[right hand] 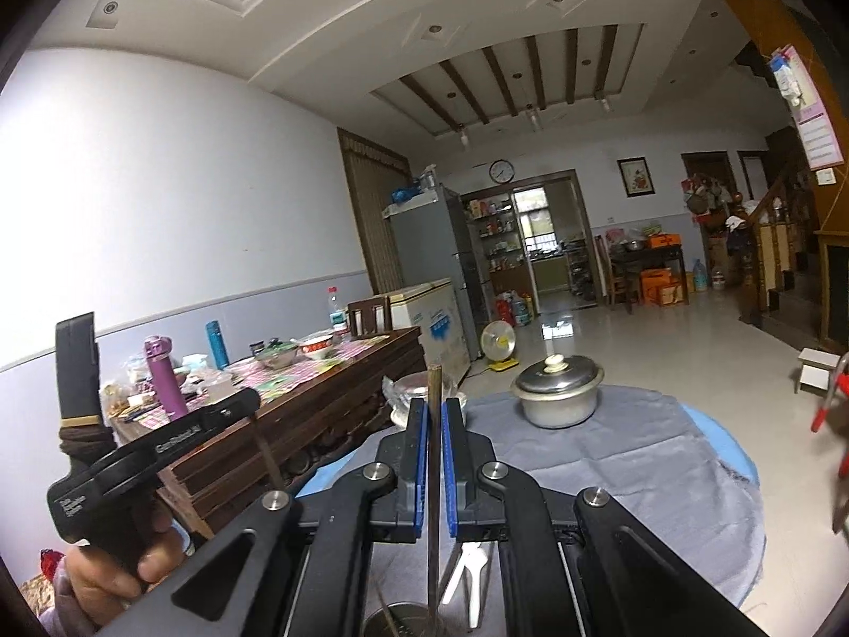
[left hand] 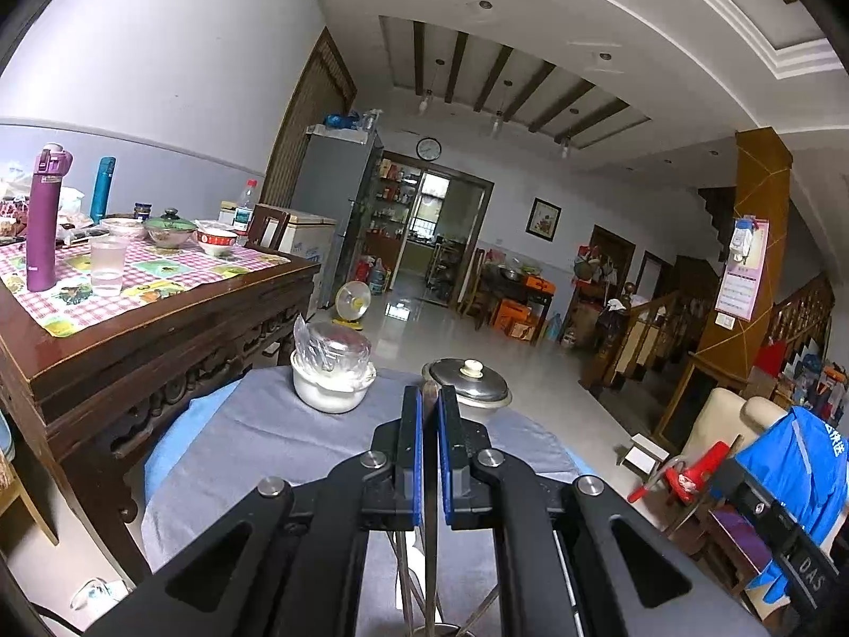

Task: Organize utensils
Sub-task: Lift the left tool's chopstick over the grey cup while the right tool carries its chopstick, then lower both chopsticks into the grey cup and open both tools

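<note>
Nearest, the right claw [right hand: 435,409] is pinching a thin brown chopstick [right hand: 434,456] mid-length; its tip pokes up past the pads and its lower end hangs toward a metal cup [right hand: 395,617] just below. It looks light, stiff and slippery, so I'd grip it centrally. The left claw [left hand: 429,398] is pressed together on a slim metal utensil handle [left hand: 429,520]. Beyond both, a lidded pot [right hand: 558,390] sits on the grey cloth [right hand: 647,456].

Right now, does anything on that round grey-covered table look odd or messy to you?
Slightly. The white bowl has crumpled clear plastic and an upturned glass dish stuffed into it, sticking up above the rim. The grey cloth lies rumpled. The lidded metal pot sits upright, nothing spilled.
</note>
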The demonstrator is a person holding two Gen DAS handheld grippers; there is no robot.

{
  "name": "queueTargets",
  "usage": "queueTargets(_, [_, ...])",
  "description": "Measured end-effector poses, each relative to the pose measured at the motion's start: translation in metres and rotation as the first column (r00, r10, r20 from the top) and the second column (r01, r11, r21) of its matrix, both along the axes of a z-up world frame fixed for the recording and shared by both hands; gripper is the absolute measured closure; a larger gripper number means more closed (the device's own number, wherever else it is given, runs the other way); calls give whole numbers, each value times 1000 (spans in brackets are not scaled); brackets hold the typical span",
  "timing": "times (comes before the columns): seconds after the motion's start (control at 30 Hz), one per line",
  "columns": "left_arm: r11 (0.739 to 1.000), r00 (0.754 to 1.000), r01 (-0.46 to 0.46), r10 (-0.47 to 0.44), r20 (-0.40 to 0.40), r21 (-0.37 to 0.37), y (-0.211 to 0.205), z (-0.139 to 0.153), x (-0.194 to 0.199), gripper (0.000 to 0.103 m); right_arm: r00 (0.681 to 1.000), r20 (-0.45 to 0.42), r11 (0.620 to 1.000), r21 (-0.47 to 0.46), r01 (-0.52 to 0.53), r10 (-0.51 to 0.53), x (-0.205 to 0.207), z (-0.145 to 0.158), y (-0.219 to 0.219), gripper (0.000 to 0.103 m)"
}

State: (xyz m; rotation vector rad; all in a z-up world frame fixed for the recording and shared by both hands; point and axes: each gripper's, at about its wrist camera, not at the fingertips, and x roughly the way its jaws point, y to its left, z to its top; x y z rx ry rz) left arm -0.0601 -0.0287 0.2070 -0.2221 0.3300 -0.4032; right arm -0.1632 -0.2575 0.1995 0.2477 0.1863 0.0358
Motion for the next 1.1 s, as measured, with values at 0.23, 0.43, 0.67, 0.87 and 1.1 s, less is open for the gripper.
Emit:
queueTargets(0.23, [1000, 1000, -13, 13, 6, 16, -6, -3, -1, 97, 999, -38, 999, -12, -37, 36, 11, -11, 13, 97])
queueTargets(0.43, [1000, 1000, -10, 11, -17, 22, -12, -11, 2, 97, 997, -64, 999, -10, -48, 48, 16, -18, 15, 97])
queueTargets(0.67, [999, 1000, -12, 13, -24, 39, -14, -17, 0, 97, 994, -88, 998, -20, -60, 58, 15, -24, 15, 97])
queueTargets(0.87, [998, 999, -8, 10, -40, 56, -17, -22, -1, 97, 992, -108, 997, -24, -70, 67, 15, -30, 17, 97])
queueTargets(1.1, [995, 997, 8, 0, -75, 104, -25, -30, 1, 97, 985, -158, 998, -5, -67, 66, 23, -42, 13, 97])
